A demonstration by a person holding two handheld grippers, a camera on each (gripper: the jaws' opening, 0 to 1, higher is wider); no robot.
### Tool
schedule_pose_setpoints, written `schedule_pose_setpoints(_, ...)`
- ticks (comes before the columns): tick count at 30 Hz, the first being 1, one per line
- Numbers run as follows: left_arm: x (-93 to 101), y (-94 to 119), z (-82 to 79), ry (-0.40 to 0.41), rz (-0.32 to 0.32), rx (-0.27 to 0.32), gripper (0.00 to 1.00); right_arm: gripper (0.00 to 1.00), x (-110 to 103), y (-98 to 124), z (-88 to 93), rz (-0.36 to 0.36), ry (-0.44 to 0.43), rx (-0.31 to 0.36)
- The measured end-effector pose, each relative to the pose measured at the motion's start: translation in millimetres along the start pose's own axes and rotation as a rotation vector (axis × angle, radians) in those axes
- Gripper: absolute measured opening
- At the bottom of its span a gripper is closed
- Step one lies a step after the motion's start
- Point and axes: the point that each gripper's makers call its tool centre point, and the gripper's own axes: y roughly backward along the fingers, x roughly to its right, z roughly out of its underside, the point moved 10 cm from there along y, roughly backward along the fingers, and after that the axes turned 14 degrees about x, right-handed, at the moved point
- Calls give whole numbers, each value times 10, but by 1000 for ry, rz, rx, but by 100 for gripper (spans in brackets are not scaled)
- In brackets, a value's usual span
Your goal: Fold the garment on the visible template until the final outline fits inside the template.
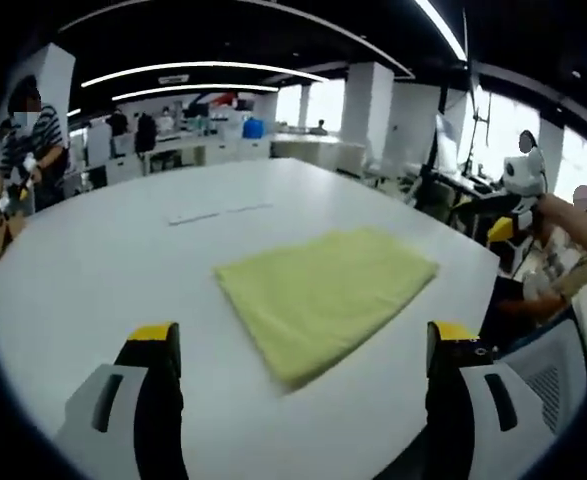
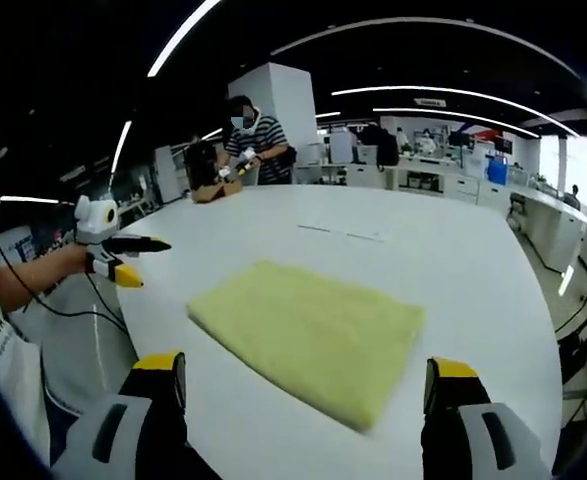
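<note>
Left gripper (image 1: 303, 345) jaws spread wide, gripping nothing, held above the white table (image 1: 103, 260). Folded yellow garment (image 1: 323, 290) lay flat just ahead, between the jaw lines, untouched. Right gripper (image 2: 308, 375) likewise parted and empty, garment (image 2: 308, 335) ahead of it.

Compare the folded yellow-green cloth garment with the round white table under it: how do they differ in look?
The folded yellow-green cloth garment is soft, matte and four-cornered; the round white table is hard, smooth and curved at its edge. The garment is small and covers only a part of the far larger table. Both lie flat, and both grippers' fingers stand open and apart from the garment.
</note>
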Motion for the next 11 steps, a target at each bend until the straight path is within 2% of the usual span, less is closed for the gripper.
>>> schedule_pose_setpoints(4,-9,46,39,7,-19,-3,99,99,11,21,31,10,1,12)
schedule_pose_setpoints(7,-28,80,63,26,-37,-6,99,99,4,27,63,9,18,-13)
schedule_pose_setpoints(11,-45,113,60,10,-50,-23,99,98,4,31,76,7,27,-15)
